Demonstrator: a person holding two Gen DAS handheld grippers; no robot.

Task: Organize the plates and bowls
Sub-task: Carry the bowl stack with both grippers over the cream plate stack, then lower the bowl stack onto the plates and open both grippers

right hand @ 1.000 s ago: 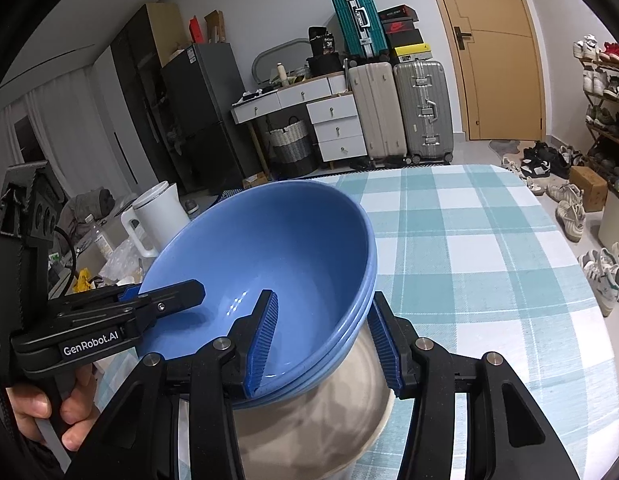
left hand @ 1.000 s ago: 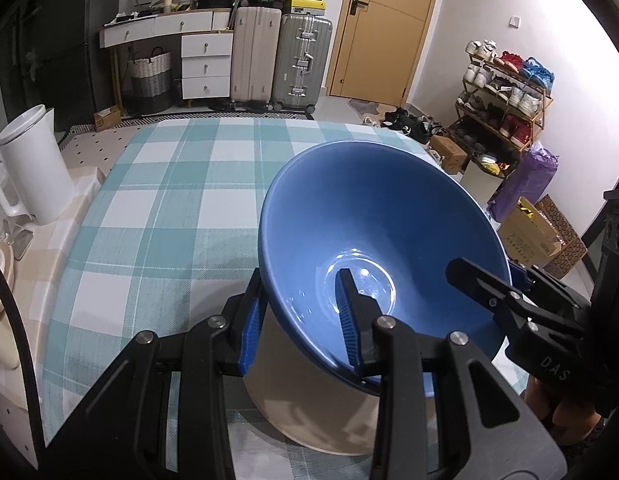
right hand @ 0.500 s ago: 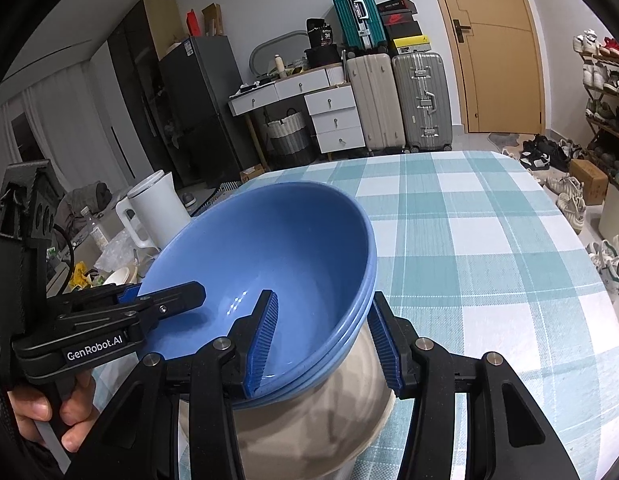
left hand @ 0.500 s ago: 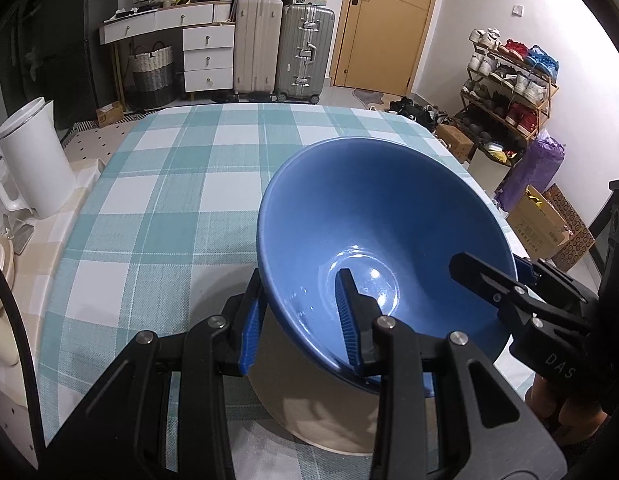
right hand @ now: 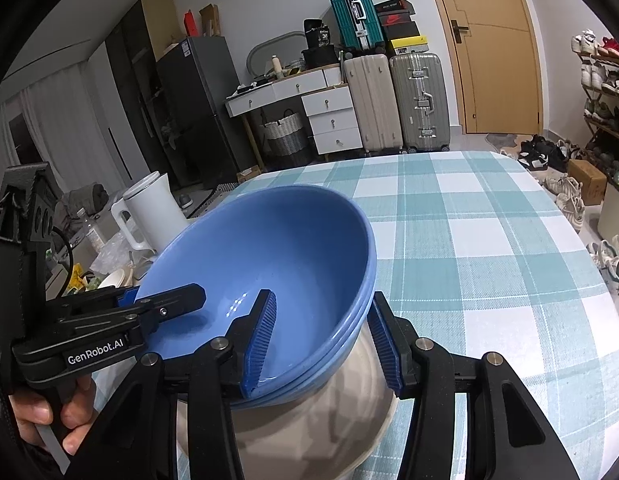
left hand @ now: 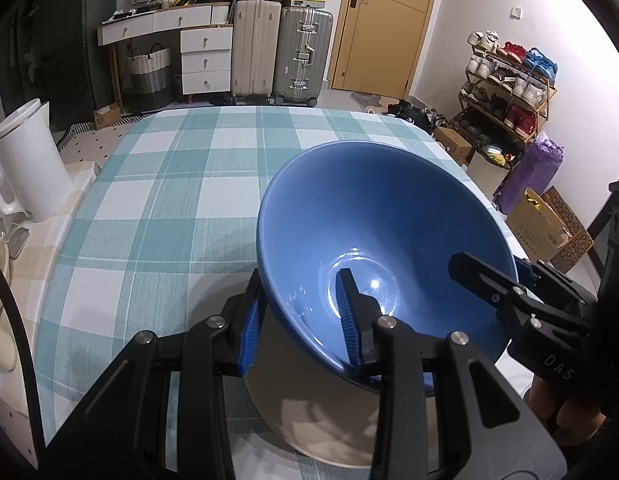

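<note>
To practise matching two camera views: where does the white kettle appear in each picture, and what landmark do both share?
Left wrist view: white kettle at far left edge, beside the checked table.
Right wrist view: kettle left of centre, behind the blue bowls.
Shared landmark: the silver suitcase.

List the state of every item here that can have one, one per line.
Blue bowls: nested stack, tilted, sitting in the cream bowl.
Cream bowl: upright on the checked tablecloth.
Left hand-held gripper: shut on the blue bowls' rim.
Right hand-held gripper: shut on the opposite rim.
White kettle: upright, lid closed.
Door: closed.
Dresser drawers: closed.
</note>
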